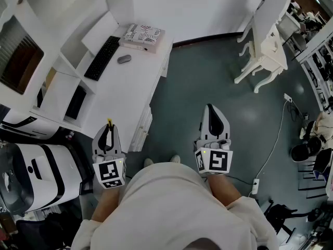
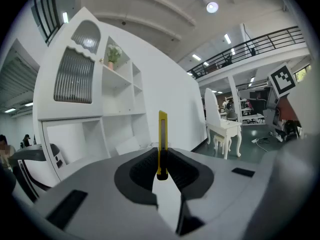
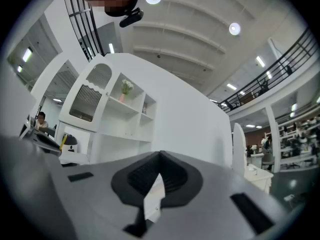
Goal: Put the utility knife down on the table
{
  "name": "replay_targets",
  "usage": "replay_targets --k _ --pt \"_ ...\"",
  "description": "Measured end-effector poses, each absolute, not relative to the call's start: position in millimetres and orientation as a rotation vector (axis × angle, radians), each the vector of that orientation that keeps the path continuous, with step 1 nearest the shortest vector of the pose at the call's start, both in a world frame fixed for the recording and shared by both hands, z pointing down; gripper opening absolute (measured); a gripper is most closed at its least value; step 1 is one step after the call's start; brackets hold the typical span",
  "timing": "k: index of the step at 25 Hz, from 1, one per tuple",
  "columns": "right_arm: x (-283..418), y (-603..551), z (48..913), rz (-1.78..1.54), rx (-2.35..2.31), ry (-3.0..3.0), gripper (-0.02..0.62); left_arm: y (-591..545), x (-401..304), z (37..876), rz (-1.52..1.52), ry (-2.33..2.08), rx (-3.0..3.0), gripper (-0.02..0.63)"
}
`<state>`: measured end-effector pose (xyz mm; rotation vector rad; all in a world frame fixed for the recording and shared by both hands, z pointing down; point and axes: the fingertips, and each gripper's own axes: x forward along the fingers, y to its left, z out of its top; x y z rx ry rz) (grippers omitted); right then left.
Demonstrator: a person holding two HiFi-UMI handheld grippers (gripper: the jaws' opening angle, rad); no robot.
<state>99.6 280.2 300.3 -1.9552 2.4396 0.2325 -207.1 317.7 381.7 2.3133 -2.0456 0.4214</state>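
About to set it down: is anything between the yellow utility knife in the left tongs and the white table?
Nothing visible does. The yellow utility knife faces bare white table top; the black keyboard and grey mouse lie farther along it.

On table (image 1: 130, 95), mouse (image 1: 124, 59) beside keyboard (image 1: 102, 58)

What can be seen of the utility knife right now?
The utility knife is a slim yellow snap-off cutter that looks plastic, with a pale groove running along its body and a dark lower end. It stands upright in the left gripper view, clamped edge-on between the jaws of the left gripper, most of its length sticking out past them. In the head view only its yellow tip shows, over the near edge of the white table, not laid down yet.
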Motion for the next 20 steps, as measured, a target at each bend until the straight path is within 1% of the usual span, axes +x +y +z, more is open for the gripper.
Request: replay_targets --k 10,20 --pt "106 279 305 0.201 -1.936 2.453 0.003 313 -201 388 0.449 -2.026 2.305 0.057" --pt "143 272 314 0.177 -1.912 2.492 0.005 297 -175 393 0.471 -2.044 2.272 0.057"
